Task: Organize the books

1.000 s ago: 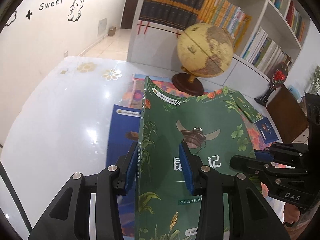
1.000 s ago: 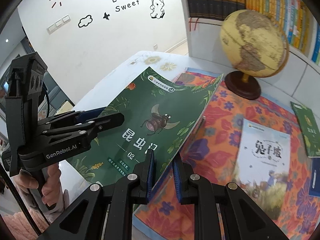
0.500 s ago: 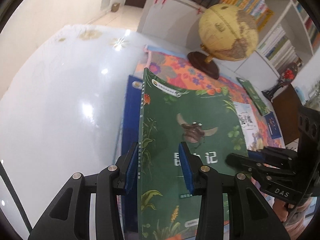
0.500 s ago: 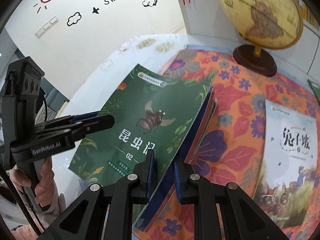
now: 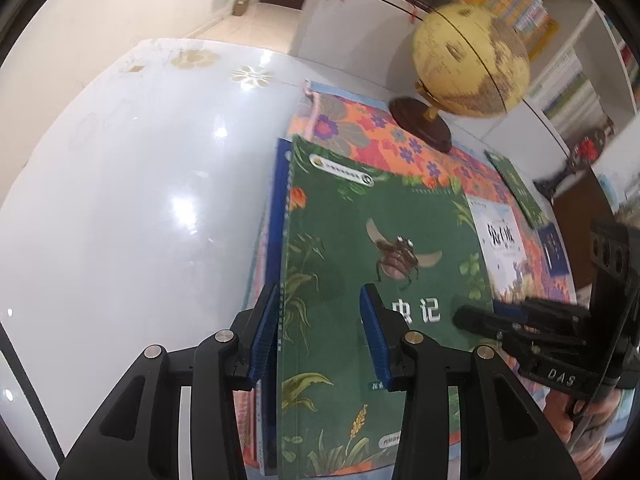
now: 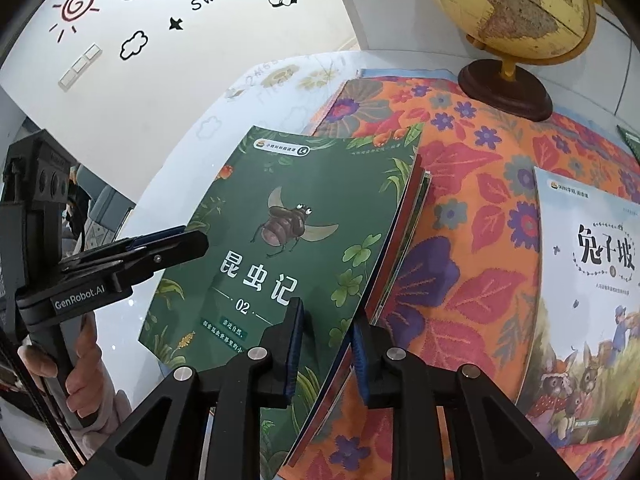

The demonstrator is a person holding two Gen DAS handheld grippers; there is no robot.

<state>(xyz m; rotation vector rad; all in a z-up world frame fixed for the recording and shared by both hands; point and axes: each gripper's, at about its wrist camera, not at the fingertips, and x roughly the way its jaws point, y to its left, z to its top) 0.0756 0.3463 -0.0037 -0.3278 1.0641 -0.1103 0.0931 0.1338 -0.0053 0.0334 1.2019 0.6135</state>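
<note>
Green insect book (image 6: 288, 240) lying on top of a small stack of books, lower centre of both views.

The left gripper (image 5: 318, 336) straddles its spine edge and the right gripper (image 6: 326, 344) its opposite edge; both jaws are opening, the book's edges between the blue pads, neither visibly pressing. The stack sits on a flowered cloth (image 6: 460, 184), with a rabbit book (image 6: 592, 296) at right and a globe (image 6: 512, 4) upper right.

Each camera sits just behind its own claw and looks steeply down, very near the desk (image 5: 120, 220). Both views share the green book (image 5: 360, 280) (image 6: 280, 240) and the globe (image 5: 472, 60) (image 6: 508, 4) — and each sees the other claw from the side.
</note>
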